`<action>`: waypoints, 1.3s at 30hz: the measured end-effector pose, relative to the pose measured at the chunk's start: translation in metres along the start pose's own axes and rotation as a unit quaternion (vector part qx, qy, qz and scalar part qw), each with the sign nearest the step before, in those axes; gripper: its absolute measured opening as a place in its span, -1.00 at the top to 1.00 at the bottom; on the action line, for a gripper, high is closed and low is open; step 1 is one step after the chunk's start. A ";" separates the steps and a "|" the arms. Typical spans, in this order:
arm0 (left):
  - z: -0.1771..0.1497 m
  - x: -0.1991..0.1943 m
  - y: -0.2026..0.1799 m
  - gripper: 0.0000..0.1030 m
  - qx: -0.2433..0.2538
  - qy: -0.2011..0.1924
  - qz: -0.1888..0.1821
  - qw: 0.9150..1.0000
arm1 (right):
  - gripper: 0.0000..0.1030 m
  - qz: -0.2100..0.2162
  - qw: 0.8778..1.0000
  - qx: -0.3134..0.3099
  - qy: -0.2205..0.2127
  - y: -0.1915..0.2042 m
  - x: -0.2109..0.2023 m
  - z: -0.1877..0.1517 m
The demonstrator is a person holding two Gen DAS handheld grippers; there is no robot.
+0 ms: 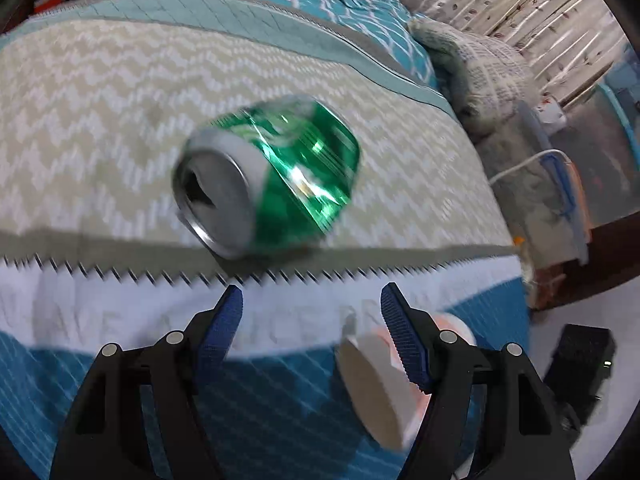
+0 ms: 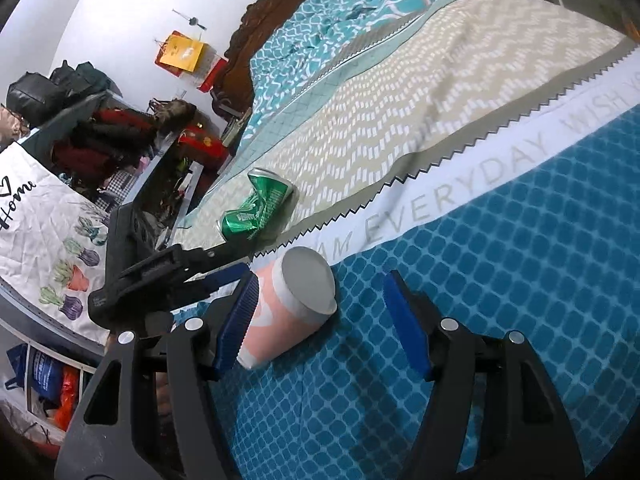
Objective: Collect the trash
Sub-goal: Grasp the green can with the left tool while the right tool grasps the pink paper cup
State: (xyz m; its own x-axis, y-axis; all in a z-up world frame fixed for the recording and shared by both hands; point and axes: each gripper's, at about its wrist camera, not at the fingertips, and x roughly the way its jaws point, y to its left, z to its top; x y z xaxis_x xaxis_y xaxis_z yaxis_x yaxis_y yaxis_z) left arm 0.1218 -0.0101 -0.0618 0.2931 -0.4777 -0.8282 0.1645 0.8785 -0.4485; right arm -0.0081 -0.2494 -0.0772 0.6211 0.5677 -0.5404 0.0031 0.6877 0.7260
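Observation:
A crushed green can lies on its side on the bed's beige zigzag cover, its open silver top toward me. My left gripper is open and empty, a short way in front of the can. A pink and white paper cup lies on its side on the blue quilt, behind my left gripper's right finger. In the right wrist view the cup lies just ahead of my open right gripper, against its left finger. The can lies beyond it, with the left gripper beside it.
The bed fills both views, with a white band of grey lettering and a teal patterned quilt. A cluttered shelf with bags and clothes stands left of the bed. A grey pillow, a white cable and a floral curtain are at the far right.

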 end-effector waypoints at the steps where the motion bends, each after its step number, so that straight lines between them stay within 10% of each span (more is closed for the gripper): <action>1: -0.001 -0.006 0.001 -0.35 -0.005 -0.005 -0.005 1.000 | -0.32 0.004 1.000 0.001 0.002 0.000 -0.001 -0.001; 9: 0.056 -0.060 0.022 -0.66 0.017 -0.100 0.044 0.994 | -0.40 0.060 0.996 0.050 0.044 -0.011 -0.012 -0.027; 17: 0.105 0.008 0.059 -0.62 0.033 -0.009 -0.052 0.998 | -0.35 0.050 0.994 0.051 0.080 0.013 0.024 -0.042; 25: 0.079 0.019 0.051 -0.09 0.054 0.033 -0.082 0.995 | -0.23 0.040 0.995 0.058 0.076 0.017 0.050 -0.020; 39: 0.011 0.015 0.026 -0.07 -0.022 0.037 -0.144 0.989 | -0.11 0.049 0.994 0.070 0.063 0.000 0.037 -0.013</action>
State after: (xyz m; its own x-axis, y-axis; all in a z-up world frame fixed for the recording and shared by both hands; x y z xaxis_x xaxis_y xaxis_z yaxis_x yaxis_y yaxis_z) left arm 0.1405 0.0055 -0.0819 0.1697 -0.7079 -0.6856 0.1897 0.7061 -0.6822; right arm 0.0047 -0.2227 -0.1026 0.5202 0.6877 -0.5064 0.0610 0.5615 0.8252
